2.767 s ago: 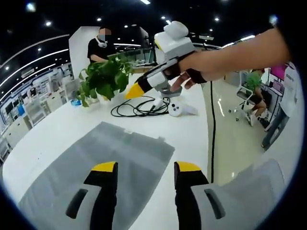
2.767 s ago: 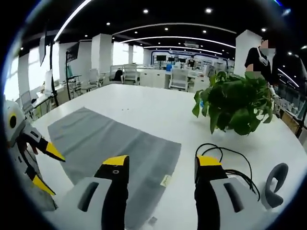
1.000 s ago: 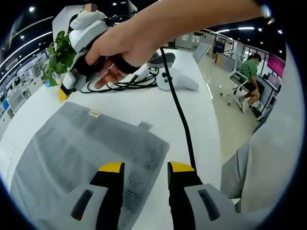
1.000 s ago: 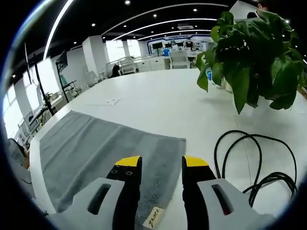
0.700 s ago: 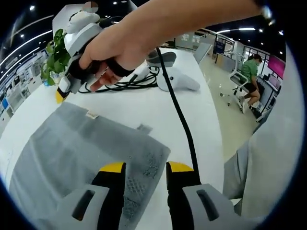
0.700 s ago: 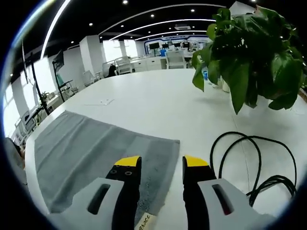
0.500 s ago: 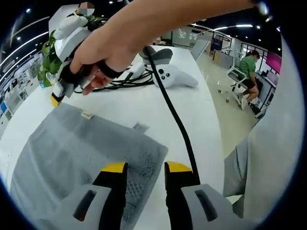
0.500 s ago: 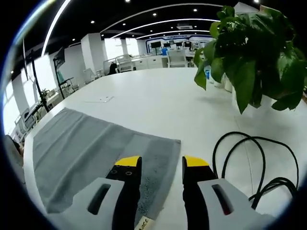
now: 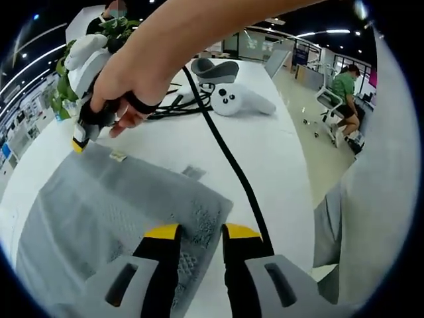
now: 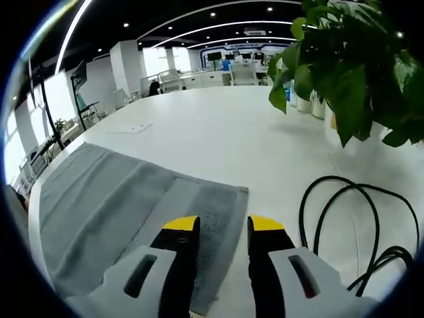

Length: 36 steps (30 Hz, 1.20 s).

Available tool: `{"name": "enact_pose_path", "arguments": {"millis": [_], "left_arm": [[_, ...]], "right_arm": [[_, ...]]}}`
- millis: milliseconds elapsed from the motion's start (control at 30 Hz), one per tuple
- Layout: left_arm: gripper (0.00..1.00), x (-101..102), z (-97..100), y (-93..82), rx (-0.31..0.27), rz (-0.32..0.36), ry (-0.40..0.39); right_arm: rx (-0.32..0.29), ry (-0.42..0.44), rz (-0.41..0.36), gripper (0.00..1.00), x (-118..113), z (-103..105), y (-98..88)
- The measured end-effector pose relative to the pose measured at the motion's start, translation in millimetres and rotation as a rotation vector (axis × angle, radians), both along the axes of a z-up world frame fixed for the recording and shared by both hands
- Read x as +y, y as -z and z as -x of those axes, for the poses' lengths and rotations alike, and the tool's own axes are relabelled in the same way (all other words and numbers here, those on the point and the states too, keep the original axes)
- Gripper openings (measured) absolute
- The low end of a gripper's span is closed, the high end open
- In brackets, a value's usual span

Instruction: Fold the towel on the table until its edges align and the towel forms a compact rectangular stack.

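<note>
Two grippers sit at neighbouring corners of the towel (image 9: 112, 212), which lies flat and unfolded on the white table (image 9: 265, 146). The left gripper (image 9: 199, 233) has its jaws narrowed over the near right corner, cloth showing between the yellow tips; whether they actually pinch it, I cannot tell. The right gripper (image 10: 217, 226) stands the same way over its own corner, jaws close together with grey cloth in the gap, and again a grasp cannot be confirmed.

The likely failure is a one-sided lift: if one jaw pair has only the top pile or nothing at all, that corner drops as the hands carry the edge over, and the fold lands skewed with edges out of line. A second risk is the black cable (image 9: 225, 152) trailing from the right gripper across the table just beside the towel's right edge; it may drag on the cloth or snag as the hands sweep.

The left gripper view shows the hand (image 9: 132, 73) holding the right gripper at the far corner, a white controller (image 9: 232, 99) on the table, and the small tag (image 9: 118, 156). The right gripper view instead shows the plant (image 10: 351, 66), a loop of cable at the right, and the towel running off to the left.
</note>
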<state>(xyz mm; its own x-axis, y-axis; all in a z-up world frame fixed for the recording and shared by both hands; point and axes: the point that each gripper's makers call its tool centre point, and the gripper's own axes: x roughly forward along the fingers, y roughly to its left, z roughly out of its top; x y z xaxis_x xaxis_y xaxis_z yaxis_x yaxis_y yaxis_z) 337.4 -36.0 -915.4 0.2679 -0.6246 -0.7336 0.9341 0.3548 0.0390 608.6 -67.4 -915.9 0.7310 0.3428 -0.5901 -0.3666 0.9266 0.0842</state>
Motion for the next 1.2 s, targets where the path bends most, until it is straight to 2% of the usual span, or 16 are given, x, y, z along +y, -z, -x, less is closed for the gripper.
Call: {"name": "enact_pose_path", "arguments": {"millis": [200, 467, 567, 633, 800, 933, 1000, 1033, 1200], "left_arm": [[0.23, 0.0, -1.2, 1.2, 0.0, -0.004, 0.002], [0.14, 1.4, -6.1, 2.0, -0.005, -0.012, 0.002], [0.09, 2.4, -6.8, 2.3, -0.009, -0.015, -0.006], [0.05, 3.9, -9.7, 2.0, -0.025, -0.024, -0.007], [0.04, 5.8, -11.4, 1.4, 0.022, -0.007, -0.029], [0.03, 6.8, -12.7, -13.9, 0.007, 0.039, -0.047], [0.03, 9.0, -13.8, -22.8, 0.015, 0.068, -0.051], [0.03, 9.8, -14.0, -24.2, 0.02, 0.071, -0.052], [0.03, 23.8, -24.3, -53.1, 0.009, 0.146, -0.097]], "right_arm": [[-0.041, -0.047, 0.045, 0.24, 5.3, -5.3, -7.0], [-0.034, -0.088, 0.045, 0.16, 9.5, -10.9, -5.4], [-0.025, -0.099, 0.034, 0.08, 12.7, -10.4, -5.8], [-0.015, -0.106, 0.036, 0.06, 15.5, -10.5, -5.3], [0.018, -0.071, 0.015, 0.04, 12.2, -7.6, -8.3], [0.001, -0.058, -0.01, 0.03, 11.1, -2.6, -26.4], [-0.016, -0.055, -0.025, 0.03, 11.3, -6.4, -32.7], [-0.017, -0.051, -0.024, 0.03, 12.0, -4.7, -37.4], [-0.032, -0.032, -0.005, 0.03, 16.6, 0.2, -57.5]]}}
